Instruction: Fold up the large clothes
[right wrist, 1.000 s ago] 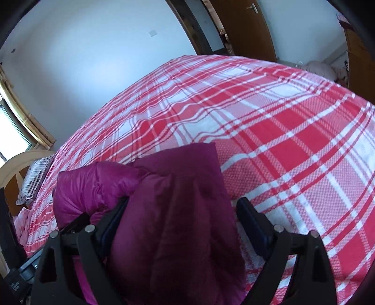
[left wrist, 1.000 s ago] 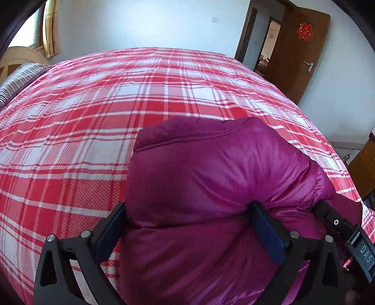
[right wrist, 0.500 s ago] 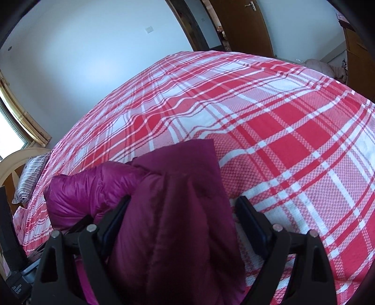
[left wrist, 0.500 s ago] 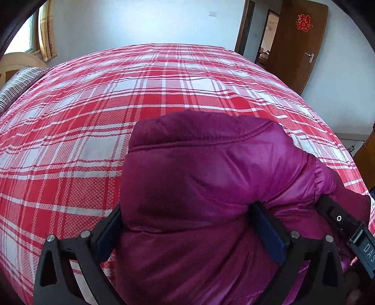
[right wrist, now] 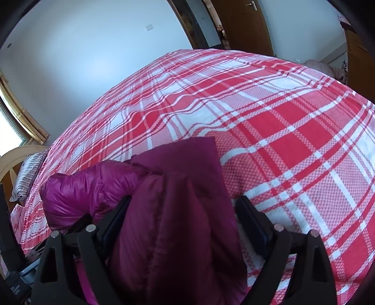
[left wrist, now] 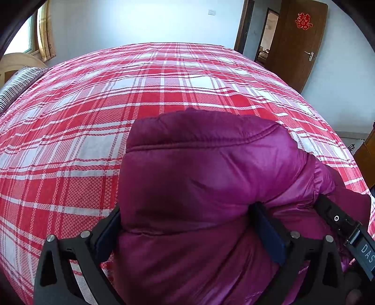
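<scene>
1. Lying bunched on the bed (left wrist: 117, 98), a magenta puffer jacket (left wrist: 211, 178) is filling the lower middle of both wrist views; its shell is glossy and slippery-looking, quilted into soft padded bulges with a stitched seam running across the top fold.
2. Pressing into the padding from both sides, the left tool (left wrist: 187, 232) is clamped on a thick wad of the jacket, the fabric swelling up and over its flat dark-blue pads.
3. Standing wide apart, the right tool (right wrist: 182, 220) is straddling a flatter, matte, darker flap of the same jacket; the pad at 9 o'clock is touching the cloth, while the pad at 3 o'clock is standing clear with the sheet showing beside it.
4. Covering the bed, a woven sheet in red and white plaid (right wrist: 281, 140) is stretching smoothly toward 12 o'clock, its weave showing a fine checked grain.
5. Resting at the bed's edge at 9 o'clock, a striped pillow (left wrist: 16, 86) is lying near a curved pale wooden headboard (left wrist: 16, 62).
6. Standing open at 1 o'clock in the left view, a brown wooden door (left wrist: 297, 42) is carrying a red paper cutout (left wrist: 304, 20).
</scene>
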`<state>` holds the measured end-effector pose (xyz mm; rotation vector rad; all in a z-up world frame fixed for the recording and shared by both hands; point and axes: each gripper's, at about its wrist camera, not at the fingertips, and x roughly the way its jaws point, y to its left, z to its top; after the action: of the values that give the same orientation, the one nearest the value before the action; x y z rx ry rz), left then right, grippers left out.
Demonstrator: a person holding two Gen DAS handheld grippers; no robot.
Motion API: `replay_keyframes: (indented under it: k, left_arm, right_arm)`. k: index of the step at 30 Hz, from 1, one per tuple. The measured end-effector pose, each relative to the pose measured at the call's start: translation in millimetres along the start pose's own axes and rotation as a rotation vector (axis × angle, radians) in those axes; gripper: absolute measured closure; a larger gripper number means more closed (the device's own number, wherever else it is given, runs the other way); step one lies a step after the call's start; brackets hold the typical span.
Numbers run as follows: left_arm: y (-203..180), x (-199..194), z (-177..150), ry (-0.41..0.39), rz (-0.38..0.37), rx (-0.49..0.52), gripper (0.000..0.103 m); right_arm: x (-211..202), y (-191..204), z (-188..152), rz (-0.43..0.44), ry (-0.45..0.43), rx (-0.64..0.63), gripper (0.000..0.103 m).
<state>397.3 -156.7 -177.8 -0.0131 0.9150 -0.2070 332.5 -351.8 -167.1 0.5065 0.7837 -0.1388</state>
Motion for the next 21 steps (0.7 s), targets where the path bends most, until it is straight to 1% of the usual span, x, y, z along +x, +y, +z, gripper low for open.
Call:
replay_keyframes:
  k: [21]
  left_arm:
    - [2.5, 4.3, -0.2, 0.011, -0.025, -0.010, 0.001]
  right_arm:
    - [3.3, -1.2, 0.8, 0.004, 0.008, -0.009, 0.009]
